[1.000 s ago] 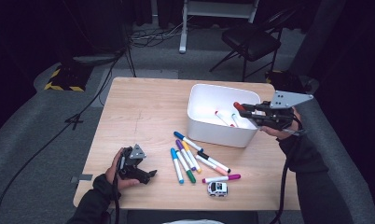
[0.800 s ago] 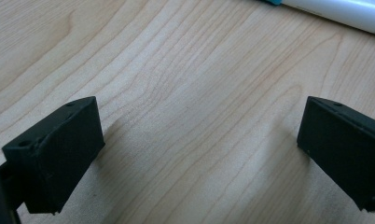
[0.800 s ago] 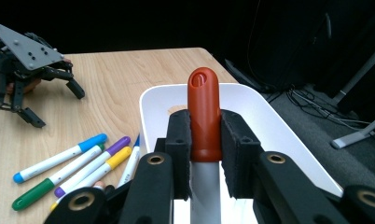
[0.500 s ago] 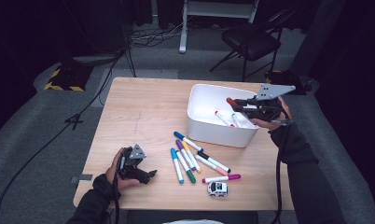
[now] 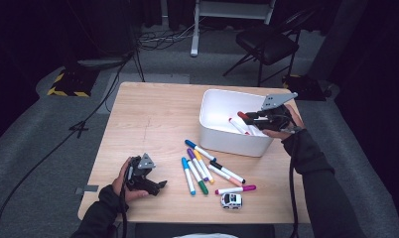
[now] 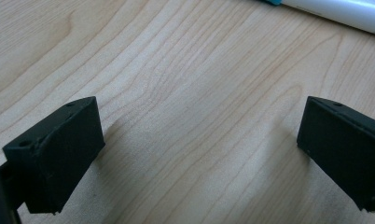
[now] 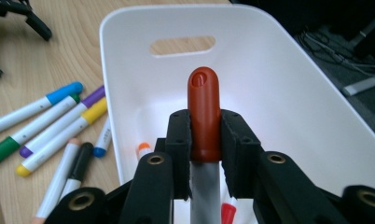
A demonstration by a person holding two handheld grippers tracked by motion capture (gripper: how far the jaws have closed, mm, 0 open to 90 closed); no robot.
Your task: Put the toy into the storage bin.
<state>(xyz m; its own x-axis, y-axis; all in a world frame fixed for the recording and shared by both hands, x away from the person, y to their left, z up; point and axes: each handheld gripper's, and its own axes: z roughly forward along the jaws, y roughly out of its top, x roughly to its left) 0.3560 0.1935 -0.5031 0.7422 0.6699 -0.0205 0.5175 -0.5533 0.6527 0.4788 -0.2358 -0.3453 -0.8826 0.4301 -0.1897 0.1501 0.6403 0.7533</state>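
Over the white bin (image 5: 222,136) my right gripper (image 5: 252,118) is shut on a red-capped marker (image 5: 242,115), tip pointing left. In the right gripper view both pads clamp that marker (image 7: 204,112) just below its cap, above the bin's floor (image 7: 279,93). An orange-capped marker (image 7: 143,150) and a red-capped one (image 7: 227,212) lie inside. Several loose markers (image 5: 202,166) lie on the table in front of the bin. My left gripper (image 5: 155,186) rests near the front left edge, open, with bare wood between its jaws (image 6: 199,154).
A small white toy car (image 5: 232,200) sits near the table's front edge, right of the markers. One marker (image 6: 335,9) lies just beyond the left gripper. A black chair (image 5: 267,44) and floor cables are behind the table.
My right gripper has carried the red-capped marker left and down, from the bin's right rim to over its inside. The left hand has stayed put.
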